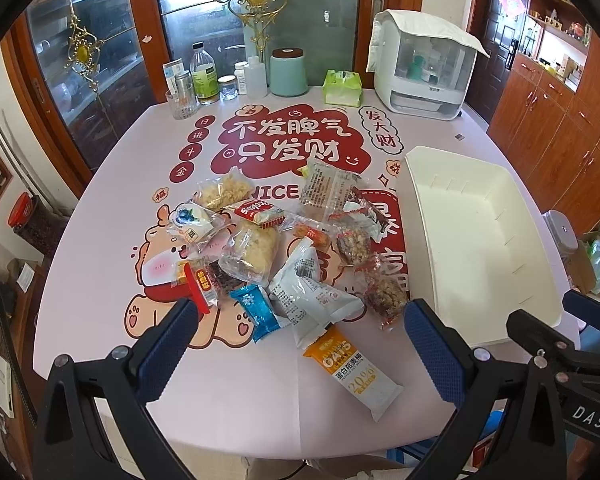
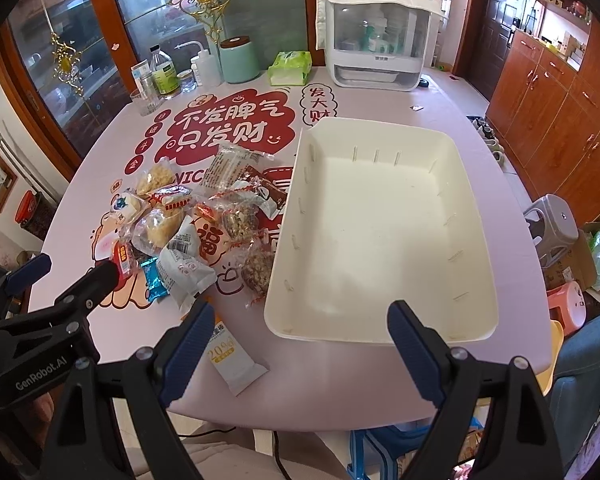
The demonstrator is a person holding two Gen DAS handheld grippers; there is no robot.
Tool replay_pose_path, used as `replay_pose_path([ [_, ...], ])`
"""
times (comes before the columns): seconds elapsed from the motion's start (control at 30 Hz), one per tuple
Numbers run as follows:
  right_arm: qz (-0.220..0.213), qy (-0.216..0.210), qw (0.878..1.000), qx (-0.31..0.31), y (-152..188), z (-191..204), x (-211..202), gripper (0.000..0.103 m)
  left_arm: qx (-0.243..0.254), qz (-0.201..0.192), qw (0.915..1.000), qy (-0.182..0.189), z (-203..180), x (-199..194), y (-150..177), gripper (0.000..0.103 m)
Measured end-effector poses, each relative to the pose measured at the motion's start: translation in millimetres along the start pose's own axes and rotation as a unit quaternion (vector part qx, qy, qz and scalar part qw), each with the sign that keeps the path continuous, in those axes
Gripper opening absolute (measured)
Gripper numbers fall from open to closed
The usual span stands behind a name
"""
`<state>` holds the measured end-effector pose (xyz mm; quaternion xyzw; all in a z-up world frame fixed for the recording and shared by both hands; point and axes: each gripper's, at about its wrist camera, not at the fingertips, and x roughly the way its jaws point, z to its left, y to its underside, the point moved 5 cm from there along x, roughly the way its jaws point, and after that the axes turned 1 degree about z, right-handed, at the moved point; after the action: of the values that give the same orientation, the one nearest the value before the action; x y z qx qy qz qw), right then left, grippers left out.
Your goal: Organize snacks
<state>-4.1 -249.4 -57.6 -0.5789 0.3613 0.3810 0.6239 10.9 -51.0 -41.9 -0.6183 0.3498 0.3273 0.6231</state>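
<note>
Nearest me, my left gripper (image 1: 300, 332) and right gripper (image 2: 300, 336) both hang spread wide, holding nothing. Between the left fingers lies the orange-and-white oat bar wrapper (image 1: 352, 372), long axis running from 11 to 5 o'clock, orange end away from me. Beyond it sits the loose pile of wrapped snacks (image 1: 276, 240). At 2 o'clock the white rectangular plastic bin (image 2: 476, 208) holds nothing, so I judge sorting hasn't begun.

The oat bar (image 2: 236, 360) is half hidden behind the right tool's finger (image 2: 188, 350); overlapping snacks (image 1: 276, 248) cover one another.
</note>
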Motion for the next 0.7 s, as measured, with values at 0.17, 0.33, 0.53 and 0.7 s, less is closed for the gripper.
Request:
replay_pose_path([
  [0.17, 0.000, -0.003, 1.000, 0.004, -0.2, -1.5, -2.1, 0.089, 0.000, -0.002, 1.0000, -0.001, -2.3, -1.2, 1.3, 0.102],
  [0.33, -0.001, -0.004, 1.000, 0.007, -0.9, -3.9, -3.6, 0.089, 0.000, -0.003, 1.0000, 0.000, -5.4, -3.4, 2.6, 0.102],
  [0.53, -0.002, -0.010, 1.000, 0.015, -1.4, -6.9, -4.8, 0.086, 0.001, -0.003, 1.0000, -0.001, -7.6, -4.0, 1.4, 0.102],
  [0.7, 0.001, -0.018, 1.000, 0.017, -1.9, -5.5, -5.2, 0.081, 0.001, -0.003, 1.0000, 0.002, -8.8, -4.4, -2.5, 0.102],
])
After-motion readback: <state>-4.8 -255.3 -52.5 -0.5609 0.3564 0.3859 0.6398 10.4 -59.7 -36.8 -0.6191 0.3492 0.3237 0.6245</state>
